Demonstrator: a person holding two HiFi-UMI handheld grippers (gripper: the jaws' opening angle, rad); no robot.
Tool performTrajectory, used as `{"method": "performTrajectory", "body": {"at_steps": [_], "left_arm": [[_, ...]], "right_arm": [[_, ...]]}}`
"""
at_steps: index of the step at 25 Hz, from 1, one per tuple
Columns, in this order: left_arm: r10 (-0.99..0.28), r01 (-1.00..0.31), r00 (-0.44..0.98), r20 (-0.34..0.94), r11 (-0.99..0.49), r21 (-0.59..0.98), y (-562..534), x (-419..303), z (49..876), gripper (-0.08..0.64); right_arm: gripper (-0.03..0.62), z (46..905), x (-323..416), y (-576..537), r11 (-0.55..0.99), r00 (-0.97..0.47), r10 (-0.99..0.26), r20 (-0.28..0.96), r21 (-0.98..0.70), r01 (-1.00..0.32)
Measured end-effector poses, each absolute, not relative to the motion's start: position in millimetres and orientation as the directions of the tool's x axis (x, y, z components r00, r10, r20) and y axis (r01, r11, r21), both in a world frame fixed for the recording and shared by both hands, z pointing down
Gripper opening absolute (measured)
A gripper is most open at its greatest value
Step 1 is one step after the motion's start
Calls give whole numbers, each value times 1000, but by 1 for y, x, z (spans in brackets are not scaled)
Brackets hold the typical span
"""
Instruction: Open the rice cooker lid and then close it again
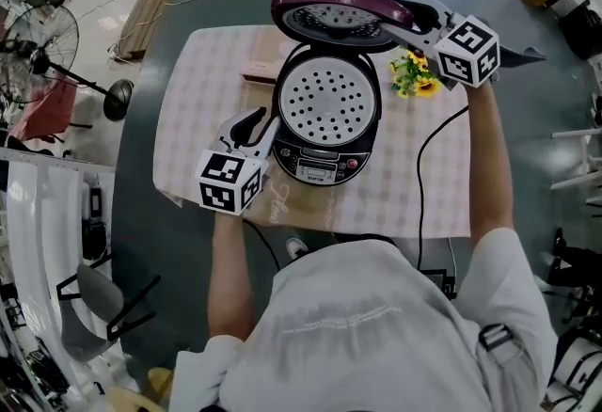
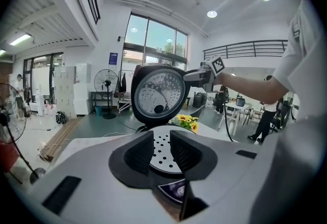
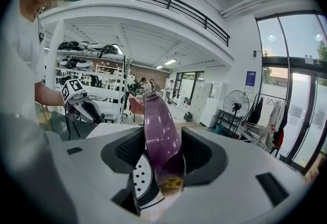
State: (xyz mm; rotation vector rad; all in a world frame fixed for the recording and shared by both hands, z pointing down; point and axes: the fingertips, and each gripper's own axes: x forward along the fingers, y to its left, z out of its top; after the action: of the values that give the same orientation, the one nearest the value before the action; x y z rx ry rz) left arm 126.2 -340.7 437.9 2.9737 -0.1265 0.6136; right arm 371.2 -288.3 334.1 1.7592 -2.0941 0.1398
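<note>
Now purple lid (image 1: 334,13) upright, perforated tray (image 1: 329,100) exposed.

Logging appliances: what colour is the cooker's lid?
The lid is purple; best in right gripper view.

The head view looks steeply down on the rice cooker (image 1: 326,123) at frame centre. Both gripper views sit low and close, sharing its raised lid (image 2: 157,95): the left faces its underside, the right its edge.
</note>
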Motion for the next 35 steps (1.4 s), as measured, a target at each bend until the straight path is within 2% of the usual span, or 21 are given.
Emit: {"method": "performTrajectory", "body": {"at_steps": [12, 28, 35], "left_arm": [[-61, -100, 923, 380, -991, 84, -322, 101, 431, 112], [-17, -56, 931, 365, -994, 97, -288, 85, 429, 112], [-19, -63, 929, 370, -992, 107, -285, 76, 430, 112]], "right_arm": [[259, 353, 320, -259, 270, -171, -895, 411, 196, -943], [278, 403, 247, -214, 378, -327, -827, 457, 23, -925], [276, 425, 231, -204, 368, -352, -819, 454, -55, -928]]}}
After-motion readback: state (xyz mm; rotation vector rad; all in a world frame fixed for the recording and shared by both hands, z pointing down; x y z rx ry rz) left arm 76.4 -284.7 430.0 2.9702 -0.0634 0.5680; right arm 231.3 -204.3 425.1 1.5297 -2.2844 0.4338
